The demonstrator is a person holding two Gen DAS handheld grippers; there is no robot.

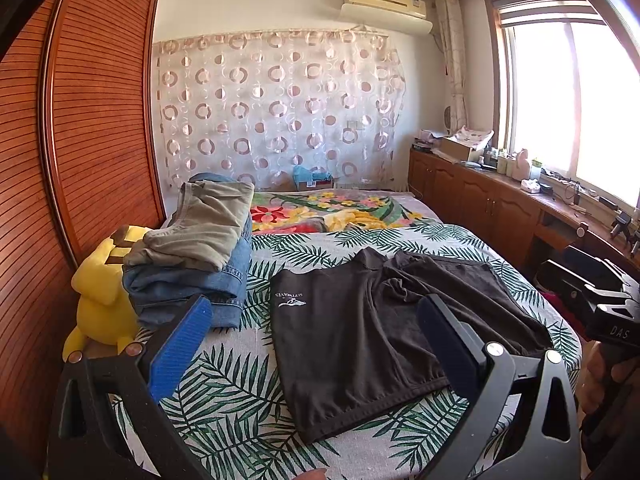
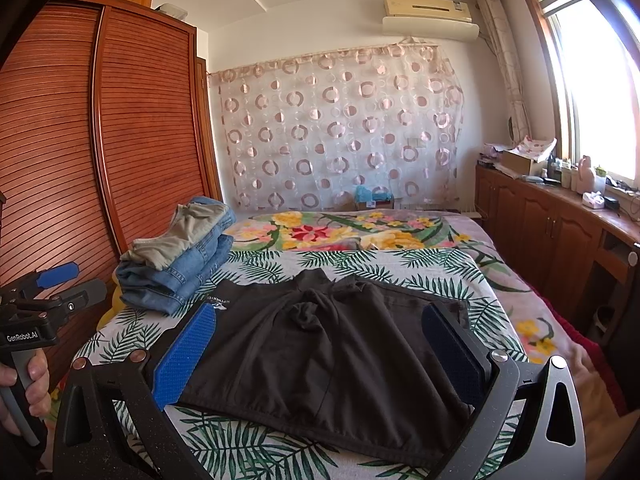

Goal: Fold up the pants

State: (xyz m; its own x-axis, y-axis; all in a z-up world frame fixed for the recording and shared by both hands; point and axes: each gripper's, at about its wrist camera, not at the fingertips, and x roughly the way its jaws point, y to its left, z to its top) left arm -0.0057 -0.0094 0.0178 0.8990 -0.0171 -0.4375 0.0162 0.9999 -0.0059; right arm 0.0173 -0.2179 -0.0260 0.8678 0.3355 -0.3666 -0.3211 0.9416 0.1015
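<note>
Against the left wall, a yellow plush [image 1: 102, 300] sits half hidden behind stacked jeans [image 1: 192, 276]. Nearer, dark pants [image 1: 372, 332] lie mid-bed, their right part crumpled. Left gripper [image 1: 316, 340] and right gripper [image 2: 320, 344] gape wide, holding nothing.

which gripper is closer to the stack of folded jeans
Left. The left gripper hovers open with one pad beside the stack of folded jeans; the right gripper is open over the black pants, farther right.
</note>
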